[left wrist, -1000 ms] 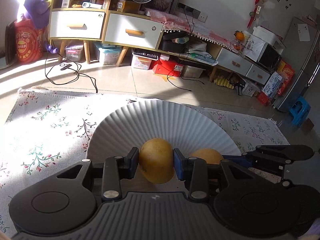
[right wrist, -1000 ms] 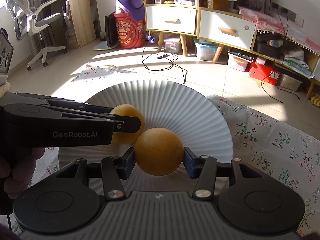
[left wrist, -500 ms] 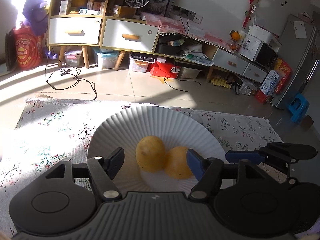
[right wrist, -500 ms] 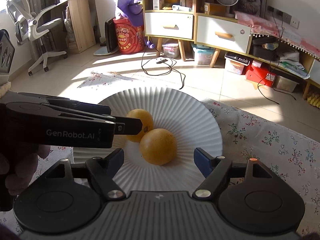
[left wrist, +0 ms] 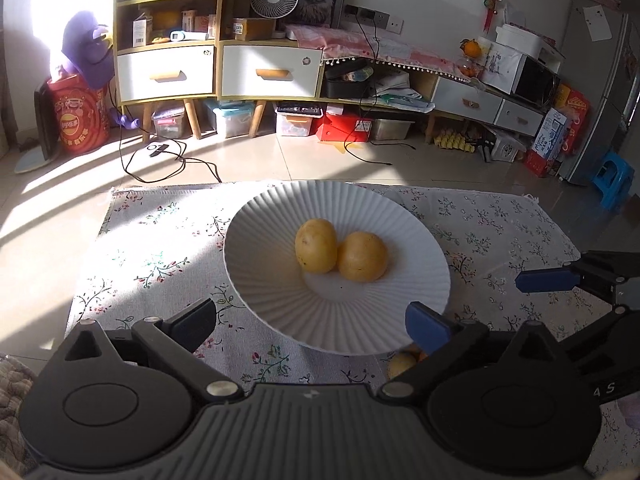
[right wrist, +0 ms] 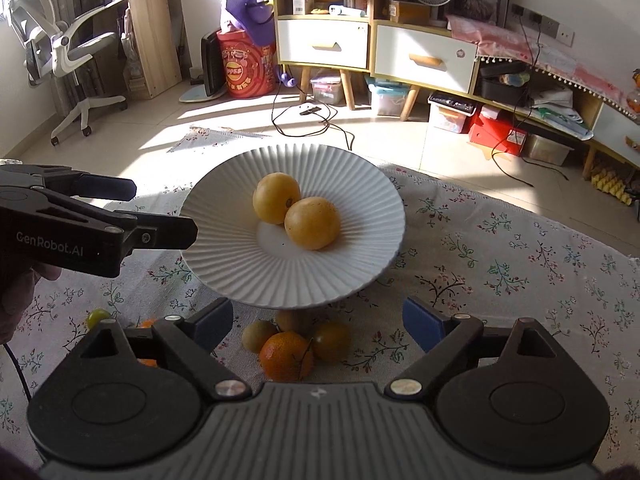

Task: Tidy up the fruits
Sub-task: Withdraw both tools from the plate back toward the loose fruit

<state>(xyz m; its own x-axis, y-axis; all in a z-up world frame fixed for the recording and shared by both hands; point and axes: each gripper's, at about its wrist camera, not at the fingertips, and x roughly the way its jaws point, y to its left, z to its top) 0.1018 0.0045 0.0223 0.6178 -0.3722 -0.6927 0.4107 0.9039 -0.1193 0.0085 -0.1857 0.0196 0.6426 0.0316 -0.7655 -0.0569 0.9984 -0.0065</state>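
1. Two yellow-orange round fruits point(right wrist: 296, 210), touching, sit mid white ribbed plate point(right wrist: 360, 184).
2. Orange mandarin point(right wrist: 286, 356) with brownish-green fruits point(right wrist: 331, 341) clustered on the floral tablecloth, under the plate's near rim.

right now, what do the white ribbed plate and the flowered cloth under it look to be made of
White ribbed plate: probably glazed ceramic, possibly melamine; crisp moulded radial ridges, a rigid rim and a soft satin sheen. Flowered cloth: woven fabric, likely cotton or linen; matte, printed sprigs, frayed edge.

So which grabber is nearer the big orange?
Right. The right gripper, empty jaws opening, hangs just above the orange; the left gripper, likewise, is off beside the plate's rim.
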